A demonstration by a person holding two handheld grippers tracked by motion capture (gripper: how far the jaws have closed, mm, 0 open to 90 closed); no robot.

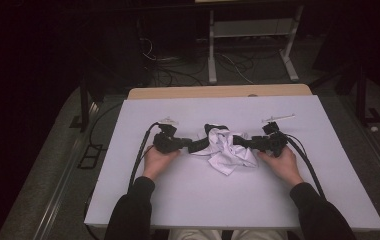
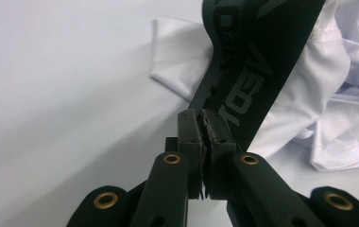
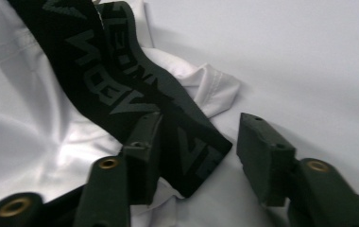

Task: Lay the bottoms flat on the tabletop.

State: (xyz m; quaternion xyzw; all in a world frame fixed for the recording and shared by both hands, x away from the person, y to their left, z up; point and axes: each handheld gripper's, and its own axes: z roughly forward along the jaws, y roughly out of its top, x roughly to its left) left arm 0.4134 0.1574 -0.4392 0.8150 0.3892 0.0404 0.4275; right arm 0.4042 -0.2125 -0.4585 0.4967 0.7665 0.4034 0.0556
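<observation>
Jaws of the left gripper [image 2: 205, 124] are clamped on the black waistband [image 2: 258, 61]; those of the right gripper [image 3: 199, 142] stand apart, the band's end lying between them. White garment [image 1: 226, 148] sits crumpled mid-table [image 1: 188, 200], at twelve o'clock from the person. Best next — seat the band deep, close squarely, then pull apart evenly.

From my remote station: a white table [image 1: 178, 195] carries a crumpled white garment [image 1: 226, 150] with a black waistband [image 1: 213, 129] at centre, and a small white syringe-like item [image 1: 278, 118] near its far edge.
</observation>
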